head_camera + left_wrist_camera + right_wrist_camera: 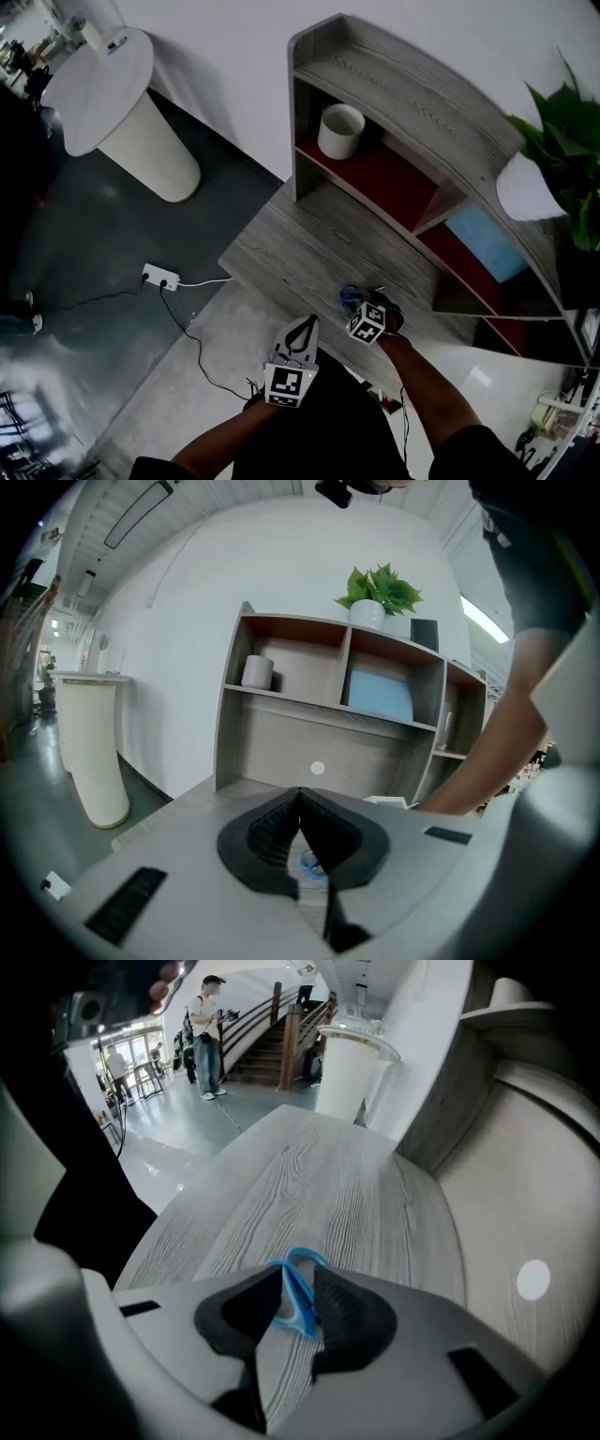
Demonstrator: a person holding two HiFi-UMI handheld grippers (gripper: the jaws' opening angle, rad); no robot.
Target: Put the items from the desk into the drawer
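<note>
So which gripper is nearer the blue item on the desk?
Right. The right gripper straddles the blue item; the left gripper hangs short of it, near the desk edge.

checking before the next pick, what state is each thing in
left gripper, jaws shut, empty
right gripper, jaws open around the blue item
blue item, on the desk, not gripped
white cup, upright on the shelf

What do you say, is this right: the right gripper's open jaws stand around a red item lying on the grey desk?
Not quite: the item is blue, not red. The right gripper view shows it between the open jaws of the right gripper, lying on the grey desk.
</note>
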